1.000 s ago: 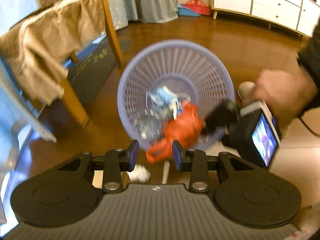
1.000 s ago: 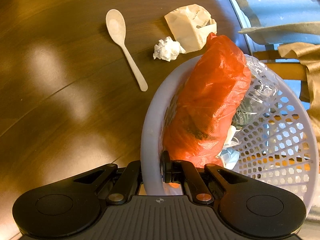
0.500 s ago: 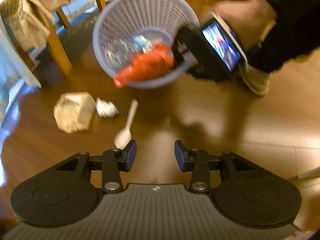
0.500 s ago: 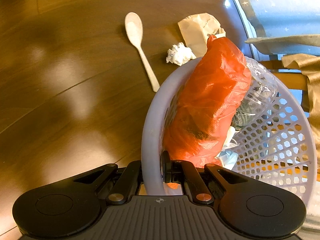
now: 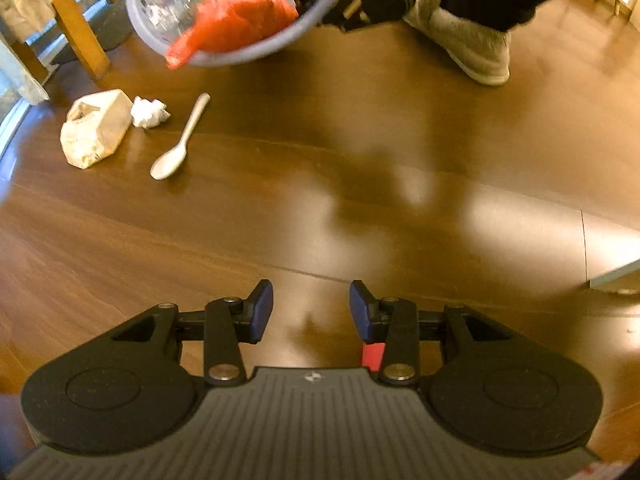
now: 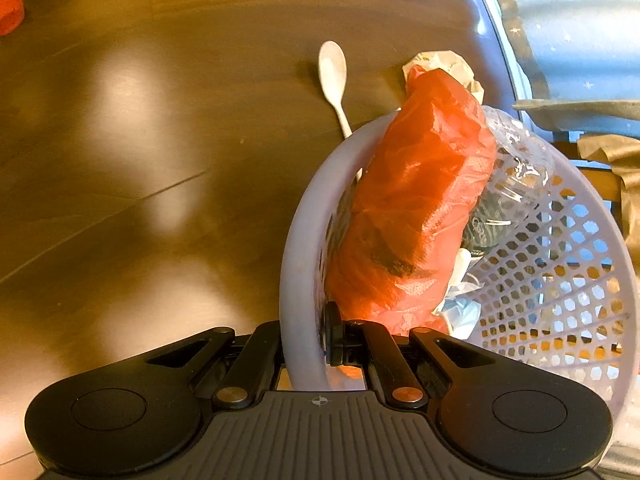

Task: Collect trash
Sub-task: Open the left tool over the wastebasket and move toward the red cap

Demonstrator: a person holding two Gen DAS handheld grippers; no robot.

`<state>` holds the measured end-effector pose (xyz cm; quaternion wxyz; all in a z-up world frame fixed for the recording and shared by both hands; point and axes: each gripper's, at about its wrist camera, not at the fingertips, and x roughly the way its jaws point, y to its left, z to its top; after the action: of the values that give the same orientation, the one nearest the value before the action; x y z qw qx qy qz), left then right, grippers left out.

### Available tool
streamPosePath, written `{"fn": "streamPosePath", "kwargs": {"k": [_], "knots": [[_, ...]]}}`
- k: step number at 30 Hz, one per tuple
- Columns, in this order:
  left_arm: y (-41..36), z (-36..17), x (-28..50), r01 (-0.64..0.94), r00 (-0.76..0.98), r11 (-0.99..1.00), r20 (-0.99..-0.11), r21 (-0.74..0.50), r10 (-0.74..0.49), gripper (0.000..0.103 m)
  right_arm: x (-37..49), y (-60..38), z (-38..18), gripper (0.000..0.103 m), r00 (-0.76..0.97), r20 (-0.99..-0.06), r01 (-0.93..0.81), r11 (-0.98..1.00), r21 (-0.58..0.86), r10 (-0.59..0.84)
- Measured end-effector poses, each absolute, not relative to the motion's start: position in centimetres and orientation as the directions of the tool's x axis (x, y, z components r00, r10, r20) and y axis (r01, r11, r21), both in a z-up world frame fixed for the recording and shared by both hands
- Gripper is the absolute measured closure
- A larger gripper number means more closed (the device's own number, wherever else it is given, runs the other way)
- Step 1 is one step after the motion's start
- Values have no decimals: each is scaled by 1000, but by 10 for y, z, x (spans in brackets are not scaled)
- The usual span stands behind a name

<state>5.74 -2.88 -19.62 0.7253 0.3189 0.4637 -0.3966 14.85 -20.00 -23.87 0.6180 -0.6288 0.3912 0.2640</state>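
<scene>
My left tongs (image 5: 311,311) hang apart over the dark, glossy wooden floor (image 5: 360,184) with nothing between their blue pads. Taking the pale lilac perforated plastic basket (image 5: 256,50) as my landmark, and reading from the left in the left wrist view: a crumpled beige paper bag (image 5: 94,130) lies on the floor below and left of the basket, a white wad of tissue (image 5: 150,112) touches the bag's right side, and a pale plastic spoon (image 5: 178,146) lies just right of the wad, bowl toward me. A person's grey shoe (image 5: 472,48) stands on the floor to the right of the basket.

My right tongs (image 6: 306,344) are clamped on the basket's rim (image 6: 296,264), one finger outside the wall and one inside. An orange plastic bag (image 6: 416,216) sticks out over the rim, with a clear crushed plastic cup (image 6: 516,176) beside it inside the basket. The cup carries dark printing, too blurred to read.
</scene>
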Motion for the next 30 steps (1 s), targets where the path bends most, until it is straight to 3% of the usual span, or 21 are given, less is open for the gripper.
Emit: {"fn": "streamPosePath", "kwargs": {"k": [18,30], "knots": [[-26,-239,19,879,223,463,-957,114,-187,64,104,-197,-247,103,545,-822,-834,1,-552,-166],[-43,-240,0,863,159,505,-952,6,-262,59,104,-191,-247,103,538,-826,-837,8,-547,-168]]}}
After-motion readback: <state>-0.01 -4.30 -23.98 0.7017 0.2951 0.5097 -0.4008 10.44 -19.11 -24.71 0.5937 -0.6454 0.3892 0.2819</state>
